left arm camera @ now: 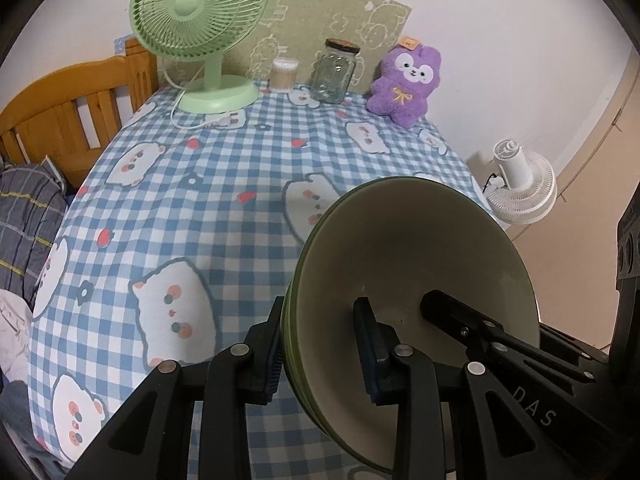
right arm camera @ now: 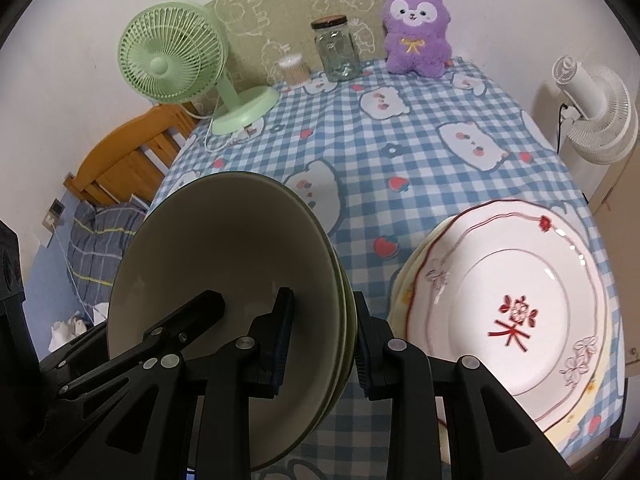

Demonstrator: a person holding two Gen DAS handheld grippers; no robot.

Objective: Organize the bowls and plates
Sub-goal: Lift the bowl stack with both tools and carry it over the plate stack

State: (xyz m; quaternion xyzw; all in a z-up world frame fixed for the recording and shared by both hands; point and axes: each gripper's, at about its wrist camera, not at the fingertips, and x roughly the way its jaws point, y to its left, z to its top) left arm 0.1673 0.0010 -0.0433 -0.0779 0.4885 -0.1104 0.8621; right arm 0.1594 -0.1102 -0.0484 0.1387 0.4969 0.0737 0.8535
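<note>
A stack of olive-green bowls (left arm camera: 420,248) with cream insides hangs tilted above the checked tablecloth, held from both sides. My left gripper (left arm camera: 324,356) is shut on the stack's left rim, one pad inside and one outside. On the opposite rim my right gripper (right arm camera: 322,344) is shut the same way on the bowls (right arm camera: 224,248). Each view shows the other gripper's finger reaching into the top bowl. A white plate with red flower marks (right arm camera: 512,304) tops a small pile of plates on the table, right of the bowls.
Along the far wall stand a green desk fan (left arm camera: 200,32), a small cotton-swab tub (left arm camera: 284,74), a glass jar (left arm camera: 335,72) and a purple plush toy (left arm camera: 404,84). A white fan (right arm camera: 592,112) stands past the right edge; a wooden bed frame (left arm camera: 72,108) lies left.
</note>
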